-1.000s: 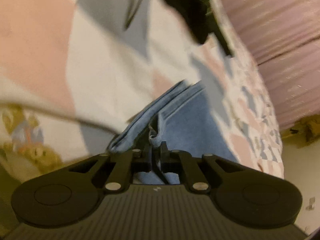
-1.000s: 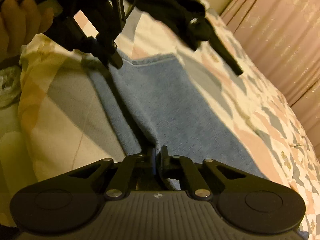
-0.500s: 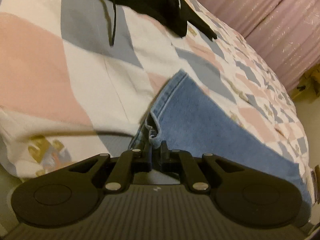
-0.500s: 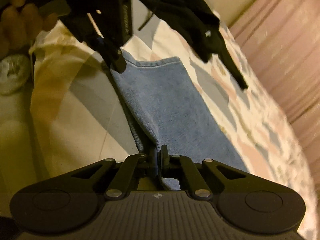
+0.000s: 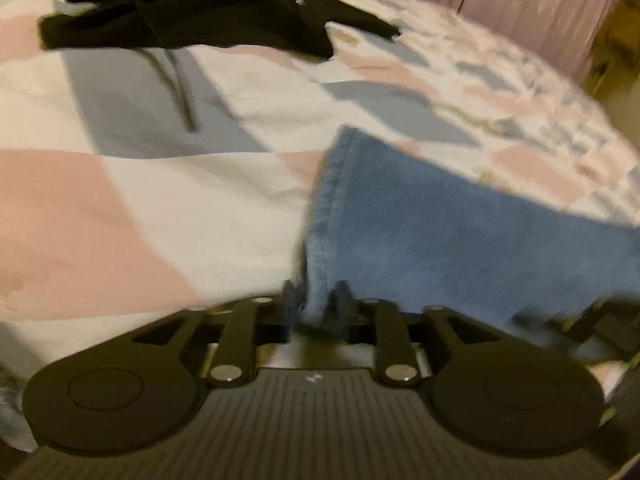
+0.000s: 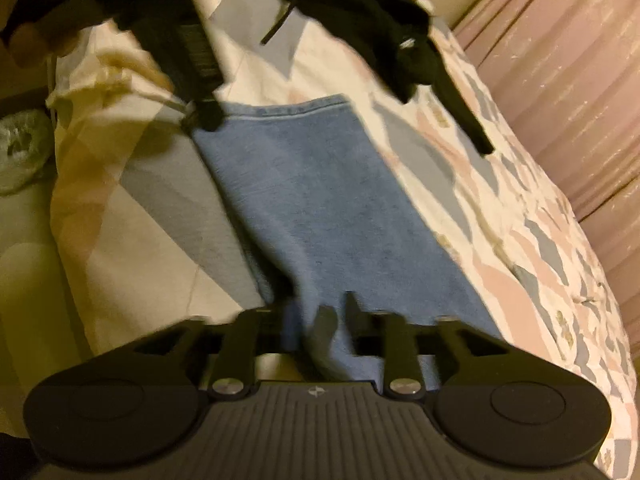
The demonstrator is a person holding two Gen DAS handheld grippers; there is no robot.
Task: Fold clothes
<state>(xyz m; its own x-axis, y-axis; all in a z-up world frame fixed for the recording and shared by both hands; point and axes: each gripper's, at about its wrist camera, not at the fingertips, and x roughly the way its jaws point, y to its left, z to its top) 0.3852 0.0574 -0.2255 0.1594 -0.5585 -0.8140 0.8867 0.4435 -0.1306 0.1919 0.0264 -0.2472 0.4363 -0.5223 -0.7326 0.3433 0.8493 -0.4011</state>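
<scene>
The left gripper [image 5: 311,300] sits low at the near edge of its own view, its two fingers parted a little with a narrow gap between them. In the right wrist view the same gripper [image 6: 204,118] shows at the far left, angled down with its tip low, and the hand [image 6: 38,38] that holds it is a blur in the top left corner. The right gripper [image 6: 320,312] is also low and near, pointing away, its fingers spread somewhat wider apart. Both views are smeared by motion.
</scene>
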